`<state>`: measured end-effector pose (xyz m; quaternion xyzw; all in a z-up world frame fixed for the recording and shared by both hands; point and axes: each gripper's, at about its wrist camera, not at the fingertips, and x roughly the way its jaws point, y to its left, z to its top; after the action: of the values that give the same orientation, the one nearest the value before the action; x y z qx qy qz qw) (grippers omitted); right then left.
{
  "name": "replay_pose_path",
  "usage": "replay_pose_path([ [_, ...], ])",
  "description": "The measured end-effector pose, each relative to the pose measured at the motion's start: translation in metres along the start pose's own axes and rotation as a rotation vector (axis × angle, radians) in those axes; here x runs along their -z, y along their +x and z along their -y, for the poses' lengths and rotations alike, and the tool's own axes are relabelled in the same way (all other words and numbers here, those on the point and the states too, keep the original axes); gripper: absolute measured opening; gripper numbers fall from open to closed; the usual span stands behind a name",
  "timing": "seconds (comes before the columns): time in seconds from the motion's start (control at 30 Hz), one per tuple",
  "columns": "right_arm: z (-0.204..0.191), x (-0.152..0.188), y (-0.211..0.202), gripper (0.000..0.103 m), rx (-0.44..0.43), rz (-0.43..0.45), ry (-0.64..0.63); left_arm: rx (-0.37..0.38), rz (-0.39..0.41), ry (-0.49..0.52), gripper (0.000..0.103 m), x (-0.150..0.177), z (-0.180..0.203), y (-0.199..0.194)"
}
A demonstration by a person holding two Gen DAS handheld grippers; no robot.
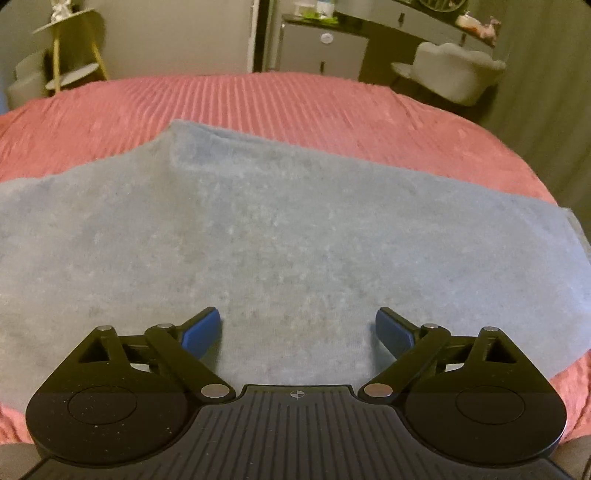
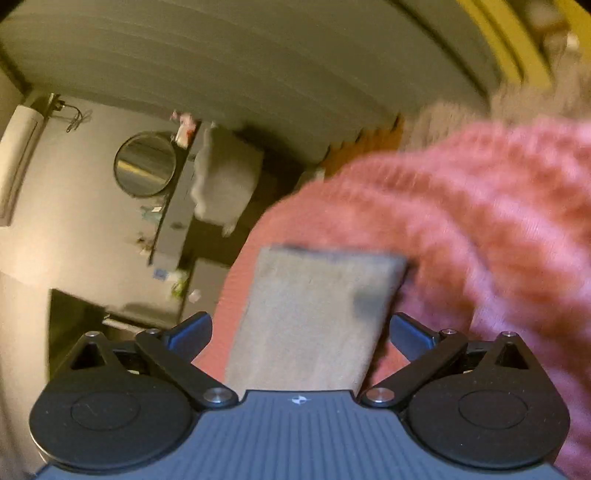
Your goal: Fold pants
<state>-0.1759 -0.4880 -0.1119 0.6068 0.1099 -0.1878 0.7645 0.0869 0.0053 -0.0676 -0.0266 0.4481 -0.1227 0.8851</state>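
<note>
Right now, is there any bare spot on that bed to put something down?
Yes: the pink bedspread is bare beyond the blue pants, up to the far edge. The near middle is taken by the pants, with the open left gripper over them.

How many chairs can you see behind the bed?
1. A grey chair stands past the pink bed's far right corner, by the dark dresser. Others may be hidden out of view.

Bare bedspread [image 1: 258, 99] beyond pants [image 1: 280, 229] (chair [image 1: 454, 74] past edge).
</note>
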Motion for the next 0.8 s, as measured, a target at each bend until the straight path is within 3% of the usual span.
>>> replay_pose_path([
  [0.13, 0.011, 0.010, 0.015, 0.082, 0.028, -0.029, -0.046, -0.016, -0.026, 0.036, 0.096, 0.003, 0.009, 0.010],
  [0.23, 0.013, 0.005, 0.025, 0.076, -0.003, -0.034, -0.002, -0.044, -0.015, 0.088, 0.097, 0.008, 0.015, 0.010],
  [0.37, 0.004, -0.003, 0.048, 0.070, 0.013, -0.059, -0.006, -0.046, -0.010, 0.083, 0.098, 0.008, 0.016, 0.011],
  [0.4, 0.003, -0.004, 0.054, 0.063, 0.031, -0.068, -0.019, -0.046, -0.009, 0.080, 0.099, 0.008, 0.016, 0.012],
  [0.43, 0.002, -0.003, 0.057, 0.047, 0.044, -0.077, -0.023, -0.046, -0.008, 0.079, 0.099, 0.008, 0.016, 0.013],
  [0.5, 0.000, -0.004, 0.070, 0.031, 0.053, -0.095, -0.019, -0.048, -0.005, 0.080, 0.100, 0.008, 0.017, 0.013],
  [0.8, 0.022, 0.007, 0.075, 0.027, -0.010, -0.081, 0.014, -0.046, 0.022, 0.102, 0.101, 0.008, 0.020, 0.015],
])
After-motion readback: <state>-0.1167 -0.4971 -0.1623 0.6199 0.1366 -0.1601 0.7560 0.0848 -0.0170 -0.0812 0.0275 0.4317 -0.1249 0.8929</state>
